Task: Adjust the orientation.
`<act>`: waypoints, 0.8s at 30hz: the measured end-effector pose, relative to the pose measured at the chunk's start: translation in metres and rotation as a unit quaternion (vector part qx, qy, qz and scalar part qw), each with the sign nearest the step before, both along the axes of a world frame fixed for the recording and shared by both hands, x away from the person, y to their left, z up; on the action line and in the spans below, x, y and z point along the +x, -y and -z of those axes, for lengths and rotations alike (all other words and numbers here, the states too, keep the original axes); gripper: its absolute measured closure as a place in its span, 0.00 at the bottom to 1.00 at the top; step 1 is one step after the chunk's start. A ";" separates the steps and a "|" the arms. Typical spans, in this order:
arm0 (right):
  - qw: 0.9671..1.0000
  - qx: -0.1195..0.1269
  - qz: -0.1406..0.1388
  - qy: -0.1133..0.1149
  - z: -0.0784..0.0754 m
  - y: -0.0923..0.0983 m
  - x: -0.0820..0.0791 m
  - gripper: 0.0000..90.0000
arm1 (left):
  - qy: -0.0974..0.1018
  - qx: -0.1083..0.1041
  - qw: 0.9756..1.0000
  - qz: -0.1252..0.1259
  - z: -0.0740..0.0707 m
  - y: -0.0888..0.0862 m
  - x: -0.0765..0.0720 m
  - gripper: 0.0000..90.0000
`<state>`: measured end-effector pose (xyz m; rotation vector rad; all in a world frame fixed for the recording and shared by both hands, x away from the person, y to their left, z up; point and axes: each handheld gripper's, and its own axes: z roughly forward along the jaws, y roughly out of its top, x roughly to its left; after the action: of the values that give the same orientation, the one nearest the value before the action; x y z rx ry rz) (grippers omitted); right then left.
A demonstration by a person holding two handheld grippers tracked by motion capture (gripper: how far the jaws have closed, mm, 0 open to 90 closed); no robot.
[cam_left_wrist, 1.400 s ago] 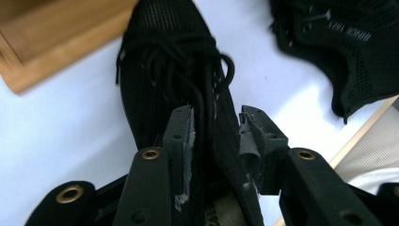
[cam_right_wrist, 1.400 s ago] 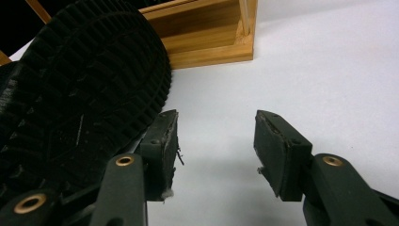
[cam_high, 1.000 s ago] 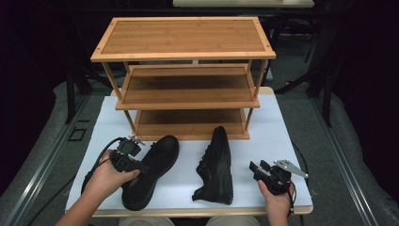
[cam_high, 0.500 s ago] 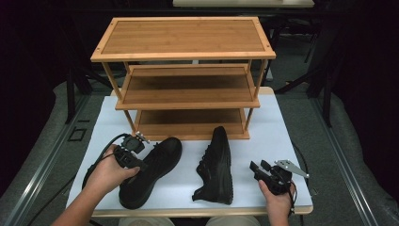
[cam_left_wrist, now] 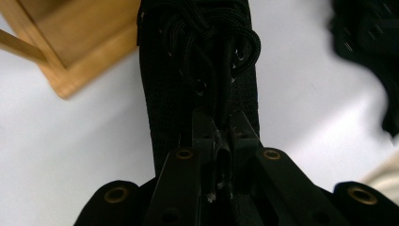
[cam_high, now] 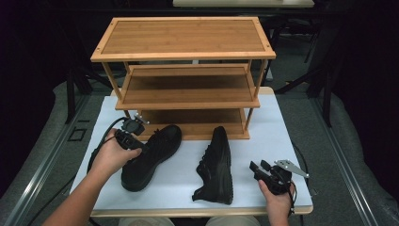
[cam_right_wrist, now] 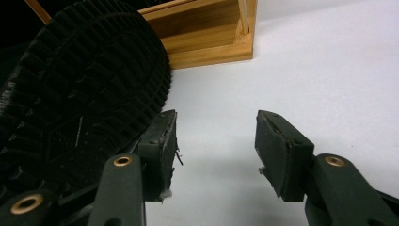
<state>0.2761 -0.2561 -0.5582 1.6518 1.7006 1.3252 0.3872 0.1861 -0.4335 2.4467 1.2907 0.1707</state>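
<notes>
At the left of the high view we see the left hand (cam_high: 110, 155) with the left gripper (cam_high: 133, 142) set on the left black shoe (cam_high: 151, 155), which lies on the white counter (cam_high: 183, 174) with its toe toward the bottom shelf of the wooden shoe rack (cam_high: 183, 70). In the left gripper view the jaws are nearly together and pinch the shoe's laces (cam_left_wrist: 221, 94) and tongue area; they have just been closing on that part, with the lace between them. The left shoe's upper (cam_left_wrist: 197, 84) runs straight away from the jaws, and a corner of the rack's base (cam_left_wrist: 70, 47) sits at upper left, beside the shoe but apart from it.

Center: the right black shoe (cam_high: 216, 165) lies on its side on the counter, just in front of the rack's lowest shelf, near the left shoe, not touching it.

Right: the right hand (cam_high: 277, 202) rests at the counter's near edge with the right gripper (cam_high: 259, 167) pointing toward the sideways shoe. In the right gripper view its jaws stand well apart with nothing between them; bare counter shows in the gap. The ridged sole (cam_right_wrist: 80, 103) of the right shoe sits just beside the left-hand jaw; we cannot tell whether it touches.
</notes>
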 end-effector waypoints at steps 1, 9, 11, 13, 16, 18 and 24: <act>1.000 0.000 -0.001 0.000 0.000 0.000 0.000 0.54 | -0.002 -0.002 1.000 -0.009 0.001 0.000 0.006 0.94; 1.000 0.004 0.000 0.004 0.001 0.001 0.002 0.54 | 0.031 -0.025 0.997 -0.066 0.003 0.013 0.042 0.94; 1.000 0.005 0.000 0.003 0.001 0.001 0.001 0.54 | 0.044 -0.036 0.995 -0.081 0.004 0.017 0.047 0.94; 1.000 0.004 -0.001 0.005 0.000 0.002 0.001 0.54 | 0.060 -0.042 0.993 -0.096 0.006 0.020 0.052 0.94; 1.000 0.005 -0.001 0.000 0.000 0.003 0.001 0.54 | 0.066 -0.044 0.990 -0.120 0.013 0.023 0.058 0.94; 1.000 0.006 0.000 0.002 0.000 0.003 0.001 0.54 | 0.063 -0.060 0.989 -0.121 0.018 0.023 0.059 0.93; 1.000 0.009 0.001 0.004 0.001 0.005 0.002 0.54 | 0.091 -0.086 0.986 -0.111 0.011 0.015 0.051 0.81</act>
<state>0.2778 -0.2609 -0.5588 1.6565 1.6864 1.3482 0.4381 0.1711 -0.4447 2.0890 1.4289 0.3179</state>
